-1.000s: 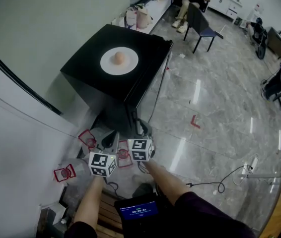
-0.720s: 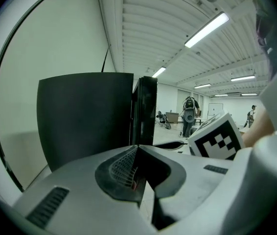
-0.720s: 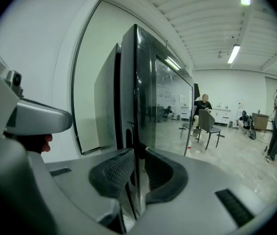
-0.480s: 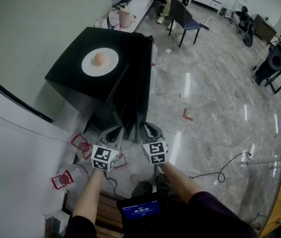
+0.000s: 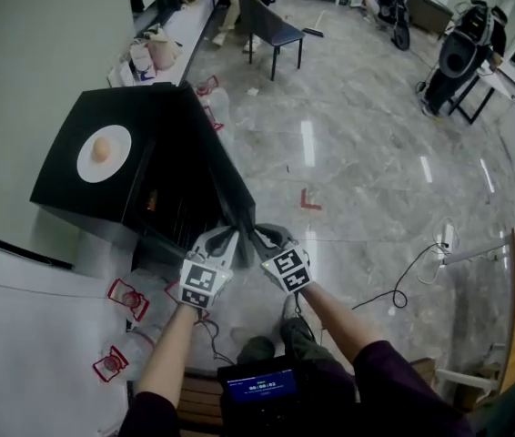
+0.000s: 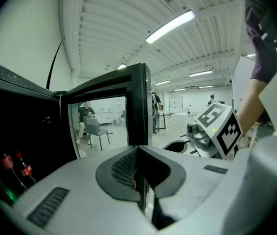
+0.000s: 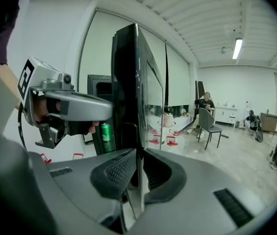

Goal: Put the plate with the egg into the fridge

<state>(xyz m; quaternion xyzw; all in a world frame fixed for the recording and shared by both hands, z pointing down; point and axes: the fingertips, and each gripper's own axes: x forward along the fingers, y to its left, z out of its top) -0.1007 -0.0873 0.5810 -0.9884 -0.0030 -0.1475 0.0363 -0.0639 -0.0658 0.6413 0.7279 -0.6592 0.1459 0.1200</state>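
My left gripper is clamped on the fridge door at its edge; the right gripper is closing onto the same edge. The plate with the egg sits on top of the fridge — jerk the door and the egg could roll off. Only the head view shows the plate; only the right gripper view shows a green can inside.

A dark chair stands on the glossy grey floor, well apart from a red corner mark. Near the bottom edge, a small screen glows blue.
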